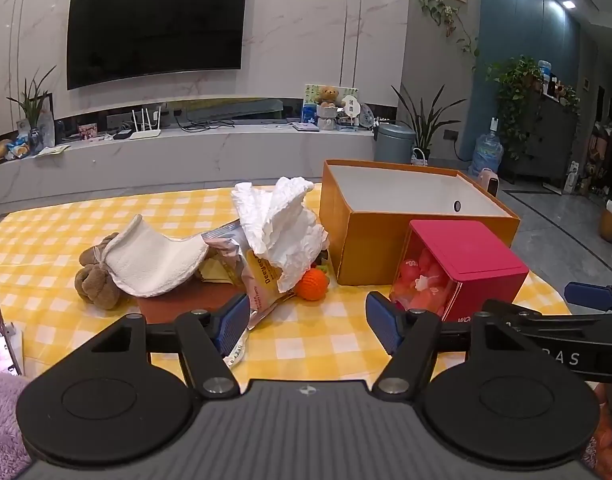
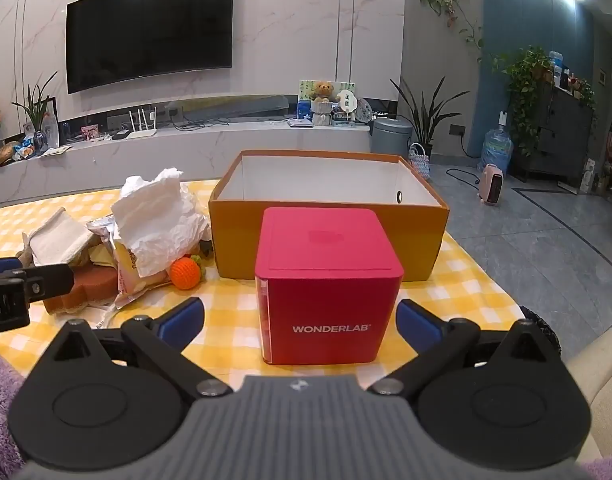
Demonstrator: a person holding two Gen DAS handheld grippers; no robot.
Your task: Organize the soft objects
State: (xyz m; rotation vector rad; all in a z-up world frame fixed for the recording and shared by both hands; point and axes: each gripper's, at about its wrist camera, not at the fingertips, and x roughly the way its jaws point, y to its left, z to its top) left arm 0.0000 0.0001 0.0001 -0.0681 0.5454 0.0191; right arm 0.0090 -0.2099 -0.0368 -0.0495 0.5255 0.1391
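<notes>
A pile of soft things lies on the yellow checked cloth (image 1: 306, 340): a brown plush toy (image 1: 96, 280) under a white cloth (image 1: 154, 262), crumpled white tissue (image 1: 284, 224) over a snack bag (image 1: 262, 280), and an orange crocheted ball (image 1: 311, 283). An open orange box (image 1: 385, 248) stands to the right. My left gripper (image 1: 306, 326) is open and empty, just in front of the pile. My right gripper (image 2: 300, 322) is open, its fingers on either side of a red WONDERLAB cube (image 2: 325, 292) without touching it. The pile also shows in the right wrist view (image 2: 154, 216).
A brown sponge-like block (image 2: 86, 284) lies under the pile. The orange box (image 2: 329, 236) stands directly behind the red cube. The left gripper's arm (image 2: 22, 292) reaches in at the left edge of the right wrist view. Purple fleece (image 1: 2, 412) is at the near left.
</notes>
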